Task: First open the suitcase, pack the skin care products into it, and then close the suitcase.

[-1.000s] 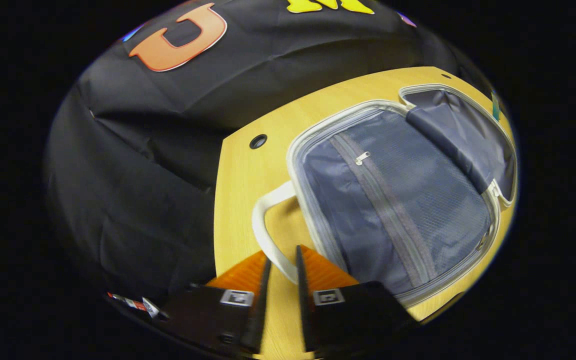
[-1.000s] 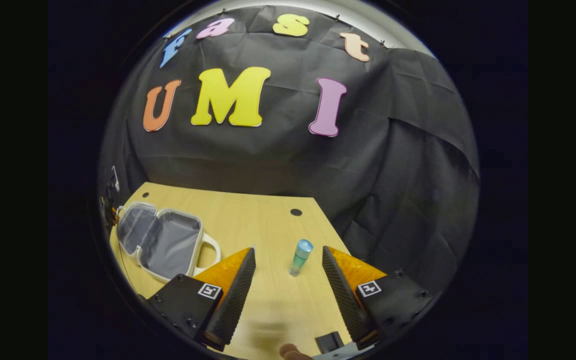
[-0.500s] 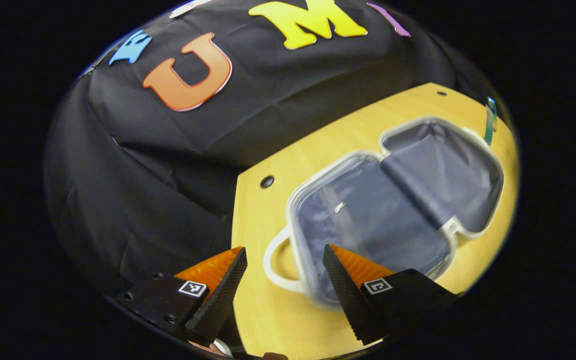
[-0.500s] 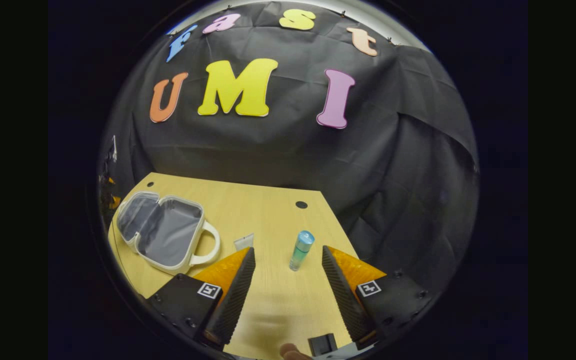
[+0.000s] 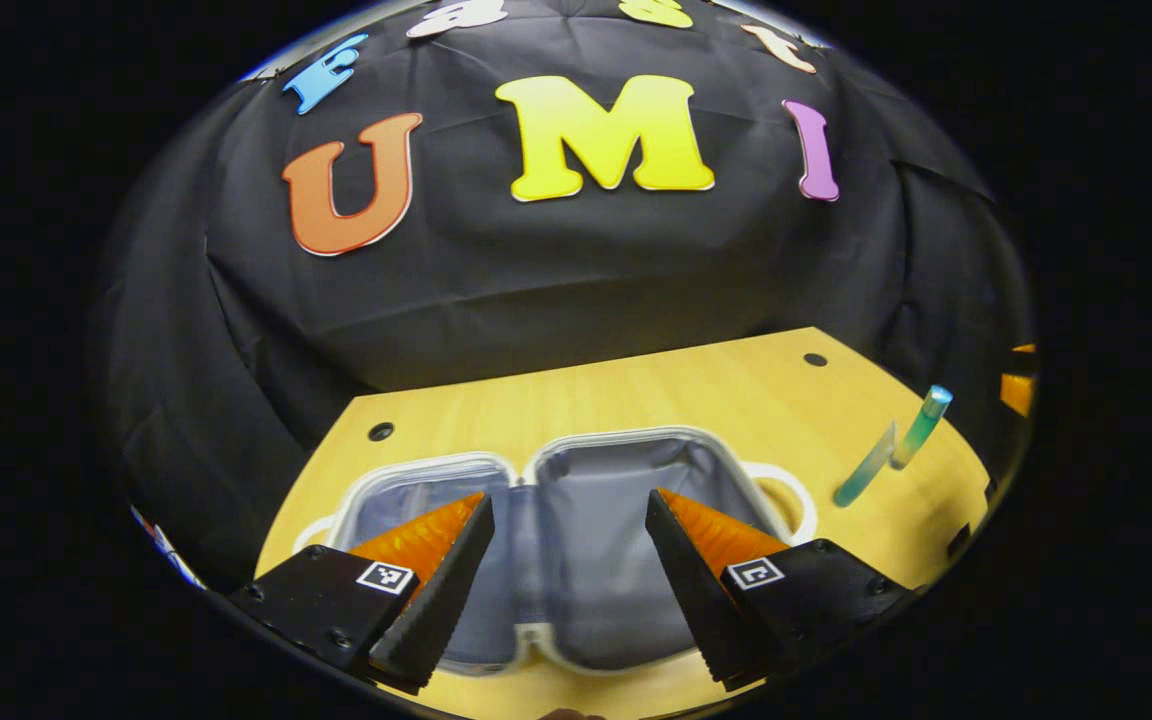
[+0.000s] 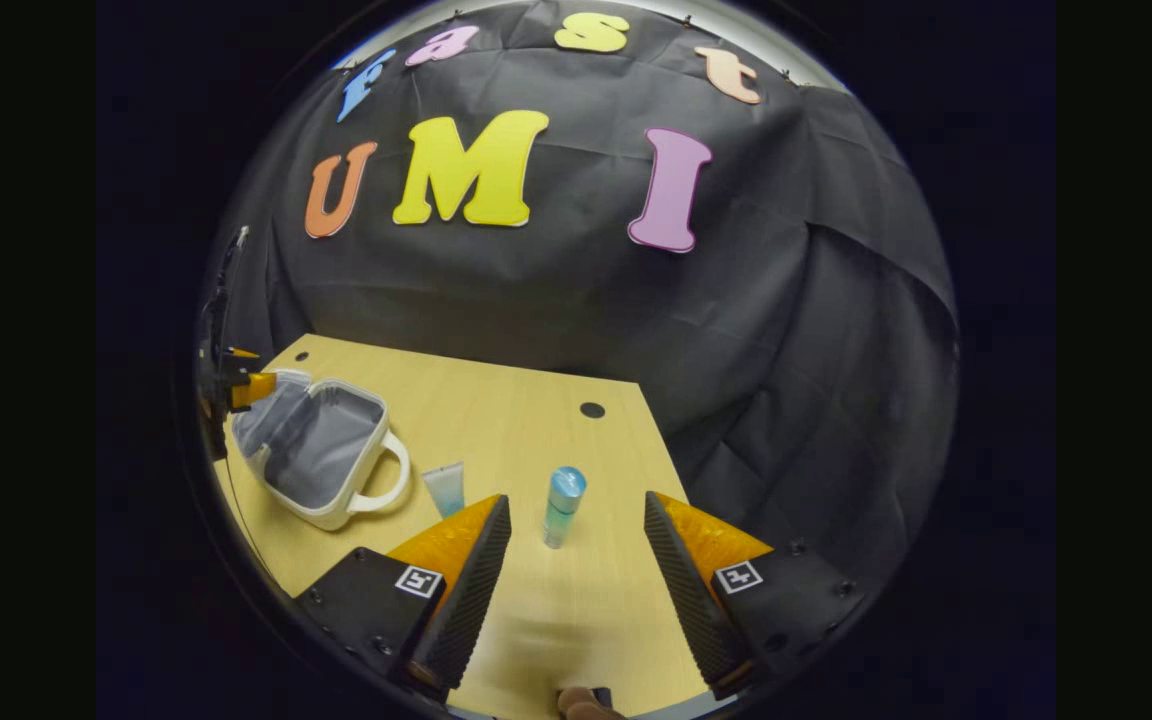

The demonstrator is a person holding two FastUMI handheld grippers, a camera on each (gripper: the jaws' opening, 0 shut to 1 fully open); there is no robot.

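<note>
The left gripper [image 5: 568, 560] has let go of the handle, pulled back and spread its fingers wide, empty. The suitcase [image 6: 321, 455] lies open on the table [image 6: 526, 420], at nine o'clock in the right gripper view. The right gripper [image 6: 576, 560] is wide apart too. Packing comes next: grab the standing bottle [image 6: 563, 506] at twelve o'clock. The tube [image 6: 446, 488] sits just beside it. There is open room all around.

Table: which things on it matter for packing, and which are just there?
For the job: suitcase, lying open; bottle, upright; tube; left gripper and right gripper, both open.
Just there: table with its holes; black cloth.
</note>
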